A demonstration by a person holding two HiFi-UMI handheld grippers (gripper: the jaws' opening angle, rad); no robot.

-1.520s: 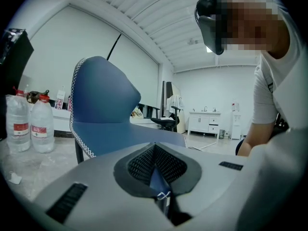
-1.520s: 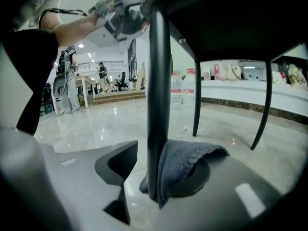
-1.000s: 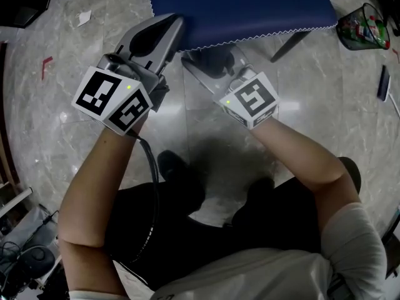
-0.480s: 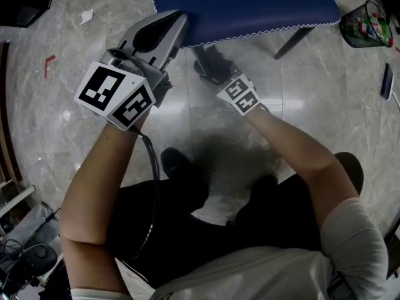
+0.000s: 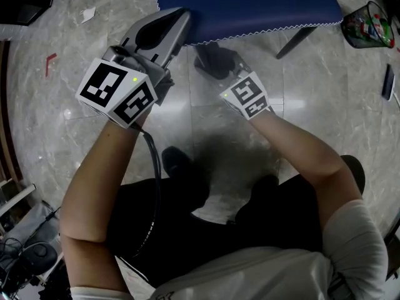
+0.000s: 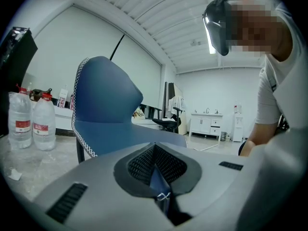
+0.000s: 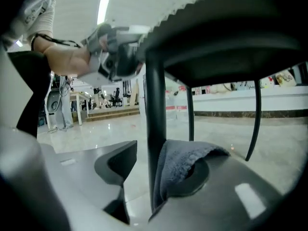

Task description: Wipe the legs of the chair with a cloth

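The blue chair seat (image 5: 250,5) fills the top of the head view. My left gripper (image 5: 172,24) is shut on the seat's front left edge; in the left gripper view a thin strip of blue seat edge (image 6: 158,184) is pinched between the pads, with the chair's back (image 6: 103,100) beyond. My right gripper (image 5: 215,58) is just under the seat. In the right gripper view a black chair leg (image 7: 155,105) stands between the jaws of the right gripper (image 7: 159,162). A grey cloth (image 7: 185,165) lies over the right jaw, pressed against the leg.
Two more black legs (image 7: 190,114) (image 7: 255,119) stand behind. A mesh bin (image 5: 369,27) with rubbish sits at the top right, a dark flat object (image 5: 388,82) on the floor beside it. Water bottles (image 6: 33,121) stand left of the chair. Cables (image 5: 25,255) lie at bottom left.
My right gripper slid down along the chair leg with the cloth, then came partly back up. The left gripper has stayed clamped on the seat edge.
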